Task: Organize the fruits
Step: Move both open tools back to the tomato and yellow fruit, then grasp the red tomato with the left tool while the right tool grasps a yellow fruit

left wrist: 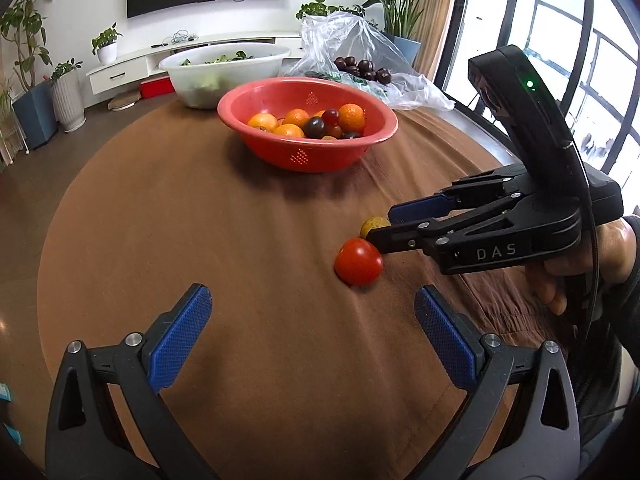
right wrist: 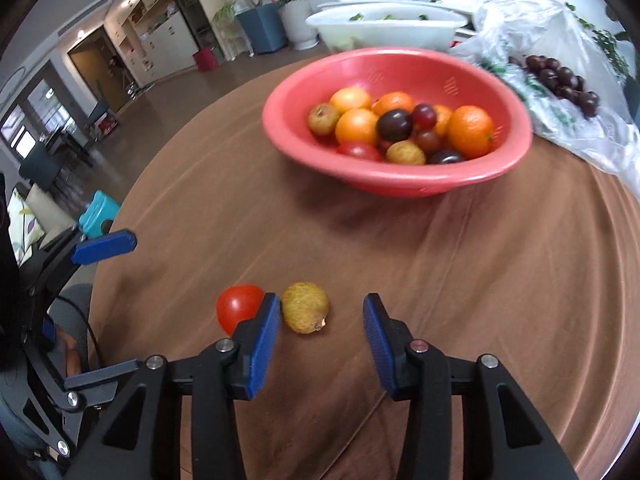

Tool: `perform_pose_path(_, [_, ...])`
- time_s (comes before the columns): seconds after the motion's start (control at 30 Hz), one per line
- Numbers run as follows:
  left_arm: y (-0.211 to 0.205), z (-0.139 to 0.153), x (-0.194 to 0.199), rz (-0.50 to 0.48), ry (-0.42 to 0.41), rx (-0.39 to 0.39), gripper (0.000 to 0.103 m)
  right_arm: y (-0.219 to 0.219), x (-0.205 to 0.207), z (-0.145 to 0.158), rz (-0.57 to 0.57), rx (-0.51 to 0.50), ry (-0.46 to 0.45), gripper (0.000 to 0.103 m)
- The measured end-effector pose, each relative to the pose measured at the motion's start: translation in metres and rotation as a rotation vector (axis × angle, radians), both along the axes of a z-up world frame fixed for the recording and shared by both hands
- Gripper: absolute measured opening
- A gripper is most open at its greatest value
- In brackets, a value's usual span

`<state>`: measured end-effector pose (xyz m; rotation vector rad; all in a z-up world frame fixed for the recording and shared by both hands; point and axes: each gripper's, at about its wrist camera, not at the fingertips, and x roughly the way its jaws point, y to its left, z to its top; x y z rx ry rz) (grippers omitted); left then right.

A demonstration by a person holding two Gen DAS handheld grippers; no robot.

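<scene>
Lychee [right wrist: 305, 307] is sat on the counter [right wrist: 440, 280] between the right gripper [right wrist: 320, 320]'s part-open jaws, tomato [right wrist: 238, 307] crowded at its 9 o'clock, so it could get nudged away or pinched too.

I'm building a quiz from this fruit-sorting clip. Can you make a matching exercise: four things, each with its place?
1 tomato
2 yellowish fruit
3 oranges
4 dark plums

A on the plastic bag
B in the red bowl
C between the right gripper fingers
D just outside that gripper, on the cloth

Pairs: 1-D, 2-C, 3-B, 4-A
</scene>
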<state>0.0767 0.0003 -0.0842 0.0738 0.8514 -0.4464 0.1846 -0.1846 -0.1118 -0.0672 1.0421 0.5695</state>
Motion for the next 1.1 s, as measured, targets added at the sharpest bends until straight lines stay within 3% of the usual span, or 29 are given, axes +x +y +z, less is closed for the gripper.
perform_pose_path(0.07, [0.000,-0.002,0.003,0.000,0.014,0.000,0.103,0.001,0.003,0.000,0.003,0.004,0.007,0.045])
perform_pose_path(0.3, [-0.002,-0.004,0.009,-0.006,0.036,0.021,0.103,0.005,0.005,0.001,0.040,0.017,0.034,0.028])
perform_pose_path(0.6, [-0.017,-0.006,0.020,-0.044,0.042,0.052,0.103,-0.006,-0.002,0.007,-0.003,0.071,0.034,0.028])
perform_pose_path(0.9, [-0.040,-0.016,0.045,-0.150,0.066,0.105,0.102,-0.034,-0.019,0.013,-0.095,0.109,0.012,0.028])
perform_pose_path(1.0, [-0.047,-0.018,0.047,-0.186,0.063,0.121,0.096,-0.041,-0.024,0.013,-0.114,0.118,0.011,0.028])
perform_pose_path(1.1, [-0.052,-0.019,0.048,-0.210,0.066,0.119,0.077,-0.044,-0.028,0.013,-0.127,0.122,0.007,0.028])
